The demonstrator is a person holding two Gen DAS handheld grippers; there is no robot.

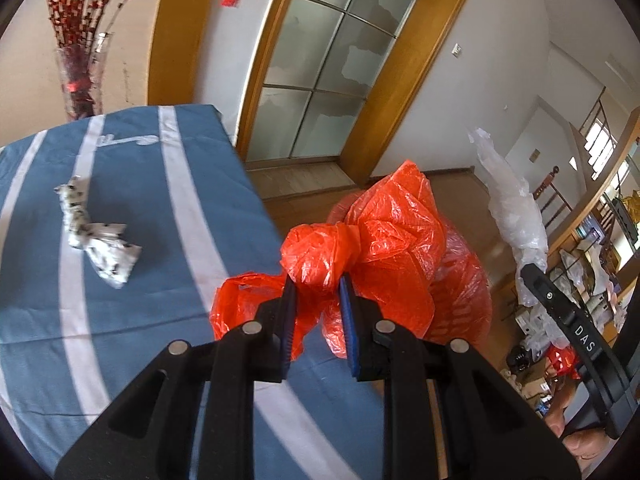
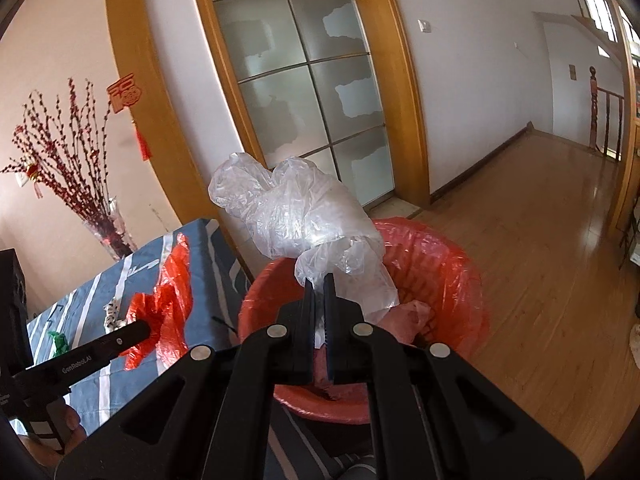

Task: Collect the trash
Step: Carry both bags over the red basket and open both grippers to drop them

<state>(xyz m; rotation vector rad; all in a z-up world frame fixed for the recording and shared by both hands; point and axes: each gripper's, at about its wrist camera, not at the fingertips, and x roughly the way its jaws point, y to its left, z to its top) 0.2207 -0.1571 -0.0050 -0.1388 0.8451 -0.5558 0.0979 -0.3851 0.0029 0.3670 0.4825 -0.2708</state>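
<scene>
Blue striped surface (image 1: 132, 300), crumpled wrapper (image 1: 96, 236) at ten o'clock. Left hand-held gripper (image 1: 316, 284) clamped on red bag (image 1: 384, 240). Right hand-held gripper (image 2: 319, 280) clamped on clear bag (image 2: 296, 208) above red-lined bin (image 2: 452, 280).

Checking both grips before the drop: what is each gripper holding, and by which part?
Left gripper pinches the orange bag at its knotted bunch. Right gripper pinches the clear bag at its twisted lower end.

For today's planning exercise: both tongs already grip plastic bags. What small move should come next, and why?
Probably open the right tongs: their clear bag hangs above the red-lined bin, while the left tongs grip the red bag beside the table.
</scene>
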